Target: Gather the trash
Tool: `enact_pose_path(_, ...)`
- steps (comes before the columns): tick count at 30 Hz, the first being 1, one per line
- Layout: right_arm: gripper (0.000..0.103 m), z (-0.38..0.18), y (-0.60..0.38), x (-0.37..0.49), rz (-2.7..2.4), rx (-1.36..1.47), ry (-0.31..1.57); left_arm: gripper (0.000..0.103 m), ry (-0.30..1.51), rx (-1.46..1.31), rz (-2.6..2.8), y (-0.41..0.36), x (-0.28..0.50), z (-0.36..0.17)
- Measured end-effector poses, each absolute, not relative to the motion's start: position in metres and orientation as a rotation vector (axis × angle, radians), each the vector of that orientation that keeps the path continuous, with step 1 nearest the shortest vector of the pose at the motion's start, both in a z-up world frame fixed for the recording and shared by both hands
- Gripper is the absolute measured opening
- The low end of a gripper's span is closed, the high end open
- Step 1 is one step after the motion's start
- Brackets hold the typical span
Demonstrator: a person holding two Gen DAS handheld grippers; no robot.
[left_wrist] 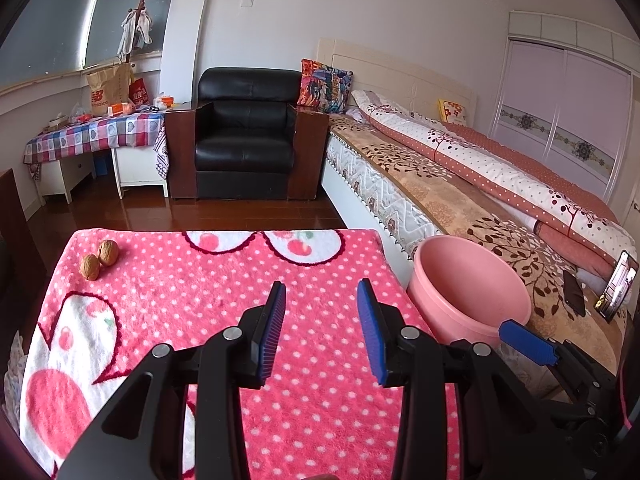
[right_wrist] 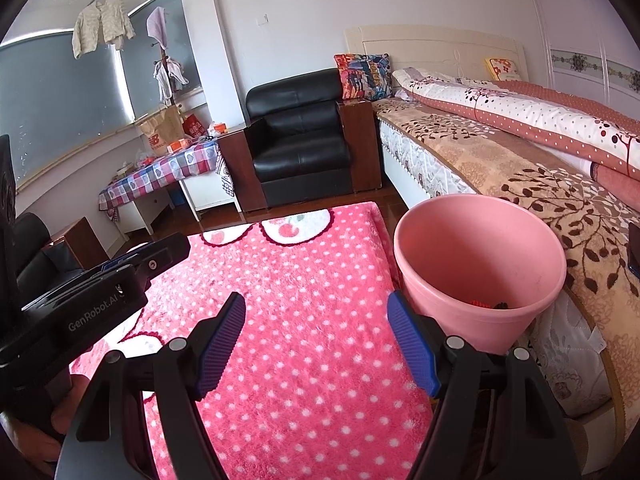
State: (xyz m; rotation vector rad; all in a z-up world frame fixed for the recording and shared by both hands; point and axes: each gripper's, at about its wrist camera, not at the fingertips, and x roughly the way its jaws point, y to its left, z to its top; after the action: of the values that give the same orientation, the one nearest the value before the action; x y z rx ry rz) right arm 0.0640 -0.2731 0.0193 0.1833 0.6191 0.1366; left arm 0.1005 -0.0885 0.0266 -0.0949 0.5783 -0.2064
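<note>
Two brown walnuts (left_wrist: pixel 99 259) lie side by side at the far left corner of a table covered with a pink polka-dot towel (left_wrist: pixel 224 304). A pink plastic bin (left_wrist: pixel 472 292) stands just past the table's right edge; it also shows in the right wrist view (right_wrist: pixel 480 264), with small red and dark bits at its bottom. My left gripper (left_wrist: pixel 322 304) is open and empty above the towel's middle. My right gripper (right_wrist: pixel 316 320) is open and empty over the towel, just left of the bin. The walnuts are hidden in the right wrist view.
A bed (left_wrist: pixel 460 184) runs along the right, with a phone (left_wrist: pixel 618 286) on it. A black armchair (left_wrist: pixel 244 136) stands behind the table. A side table with a checked cloth (left_wrist: pixel 96 136) holds bags and boxes at the far left.
</note>
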Motion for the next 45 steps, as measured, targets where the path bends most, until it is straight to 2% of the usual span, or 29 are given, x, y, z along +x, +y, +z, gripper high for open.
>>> enact_pose_path(45,0.072,0.0140,-0.2736,0.0630,0.140,0.192,0.630,0.037,0.583,-0.080,-0.215,-0.0941,0.1032,0.0272)
